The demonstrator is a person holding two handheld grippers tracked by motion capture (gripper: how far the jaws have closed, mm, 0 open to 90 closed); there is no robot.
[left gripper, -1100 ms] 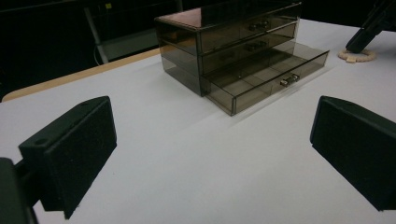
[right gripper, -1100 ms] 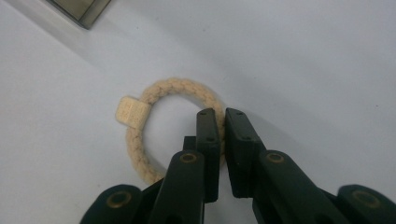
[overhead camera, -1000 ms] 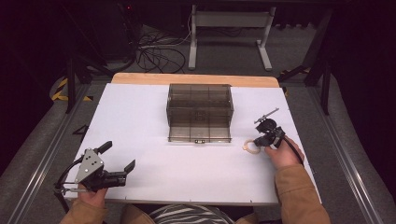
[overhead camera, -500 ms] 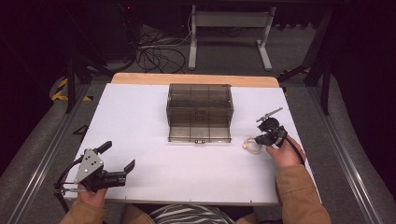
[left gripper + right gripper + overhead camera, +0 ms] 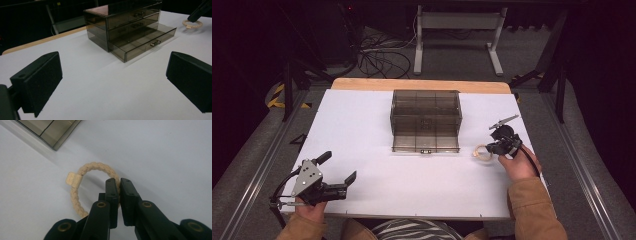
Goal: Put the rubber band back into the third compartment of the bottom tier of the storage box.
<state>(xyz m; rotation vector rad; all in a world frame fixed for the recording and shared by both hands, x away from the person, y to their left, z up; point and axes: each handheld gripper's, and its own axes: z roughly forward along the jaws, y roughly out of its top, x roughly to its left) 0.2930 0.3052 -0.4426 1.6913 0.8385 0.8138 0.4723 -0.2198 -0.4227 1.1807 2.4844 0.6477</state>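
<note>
A cream braided rope ring [image 5: 481, 153] with a small tag lies at the table's right, just right of the drawer box; the left gripper view has the ring [image 5: 192, 23] at far right. My right gripper [image 5: 493, 148] is shut on the ring's near side. In the right gripper view the black jaws [image 5: 119, 181] pinch the rope [image 5: 96, 165]. Whether the ring rests on the table or hangs just above it I cannot tell. My left gripper [image 5: 338, 166] sits near the front left edge, open and holding nothing, its pads [image 5: 37, 80] wide apart.
A smoky transparent drawer box [image 5: 426, 112] stands at the table's middle back, its bottom drawer [image 5: 142, 41] pulled out toward me. White table surface [image 5: 412, 175] spreads between the two hands. Beyond the far wooden edge are cables and a metal stand.
The right hand has shifted only very slightly with the ring in its jaws. The left gripper has stayed where it was.
</note>
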